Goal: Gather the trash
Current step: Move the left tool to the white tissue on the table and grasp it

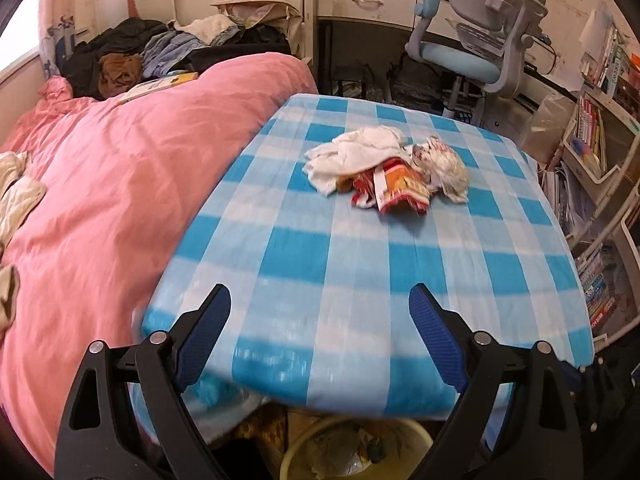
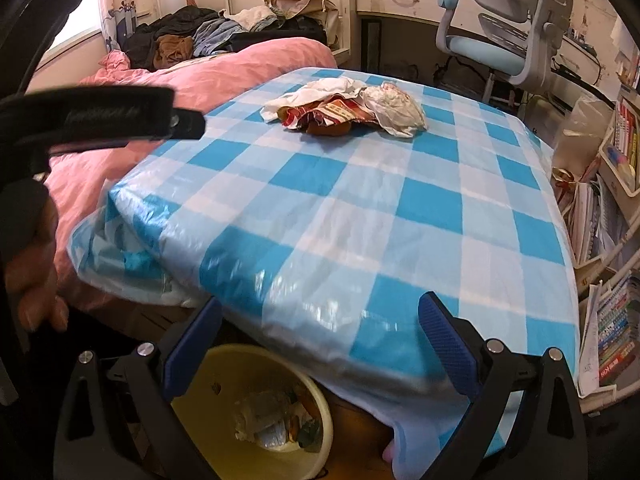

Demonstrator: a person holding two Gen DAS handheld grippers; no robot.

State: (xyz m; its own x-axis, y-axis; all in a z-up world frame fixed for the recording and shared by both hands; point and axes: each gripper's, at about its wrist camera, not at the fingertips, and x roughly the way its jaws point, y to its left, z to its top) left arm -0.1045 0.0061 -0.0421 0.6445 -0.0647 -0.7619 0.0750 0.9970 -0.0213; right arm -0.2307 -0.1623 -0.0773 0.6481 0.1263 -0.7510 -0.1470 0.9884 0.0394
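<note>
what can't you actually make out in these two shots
- Brown item in the trash pile: mostly buried under the red wrapper and white tissue in both views; what it is stays unclear.
- Yellow bin: the checked tablecloth hides part of it in both views; contents blurred.
- Left gripper: in the right wrist view, only a blurred side, fingers out of frame.

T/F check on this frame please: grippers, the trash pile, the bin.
1. Both grippers, left gripper and right gripper, are open and empty. True.
2. The trash pile lies on the pink duvet. False: it is on the blue checked tablecloth.
3. The yellow bin sits below the table's near edge. True.
4. The bin is empty. False: it holds some trash.
</note>
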